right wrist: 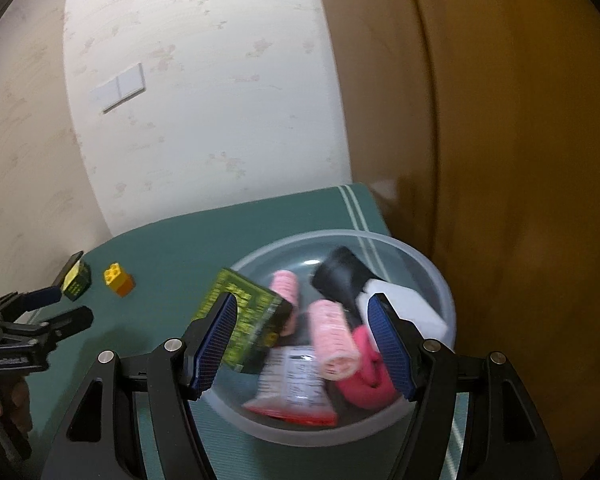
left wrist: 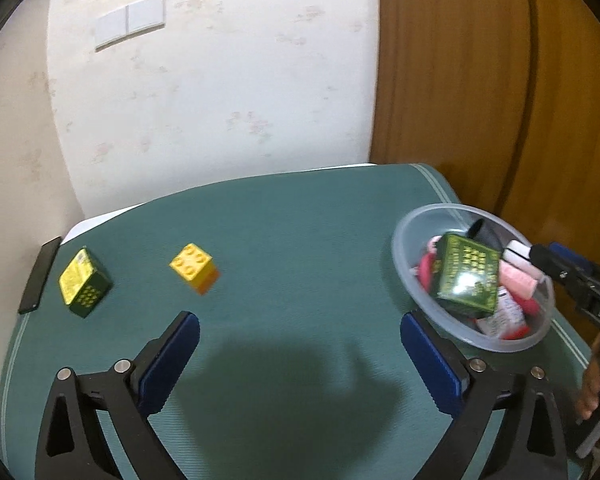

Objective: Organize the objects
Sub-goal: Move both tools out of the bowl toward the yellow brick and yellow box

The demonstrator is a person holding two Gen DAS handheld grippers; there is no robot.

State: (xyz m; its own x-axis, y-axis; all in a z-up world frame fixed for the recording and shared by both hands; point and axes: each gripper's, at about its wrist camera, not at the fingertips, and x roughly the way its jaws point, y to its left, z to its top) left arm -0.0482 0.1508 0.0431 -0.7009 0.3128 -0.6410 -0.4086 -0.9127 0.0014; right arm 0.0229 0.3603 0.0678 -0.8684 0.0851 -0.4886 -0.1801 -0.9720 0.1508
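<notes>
My left gripper point(left wrist: 300, 320) hangs wide open over the green mat point(left wrist: 300, 232) with nothing between its blue pads. Ahead and to its left lie a yellow and orange toy brick point(left wrist: 194, 268) and a small green box with yellow print point(left wrist: 85, 282). At the right stands a clear plastic bowl point(left wrist: 410, 288); another green box point(left wrist: 468, 278) lies tilted on top of its contents. My right gripper point(right wrist: 302, 300) hovers over that bowl point(right wrist: 440, 280), jaws partly apart, pads pressing on nothing. The tilted green box point(right wrist: 252, 308) shows blurred beside its left finger.
The bowl also holds pink rollers point(right wrist: 332, 336), a black item point(right wrist: 340, 276), a white bottle point(right wrist: 404, 300), a pink cloth point(right wrist: 364, 376) and a red and white packet point(right wrist: 296, 392). A flat black device point(left wrist: 40, 276) lies at the mat's left edge. A wooden panel point(left wrist: 480, 80) rises behind the bowl.
</notes>
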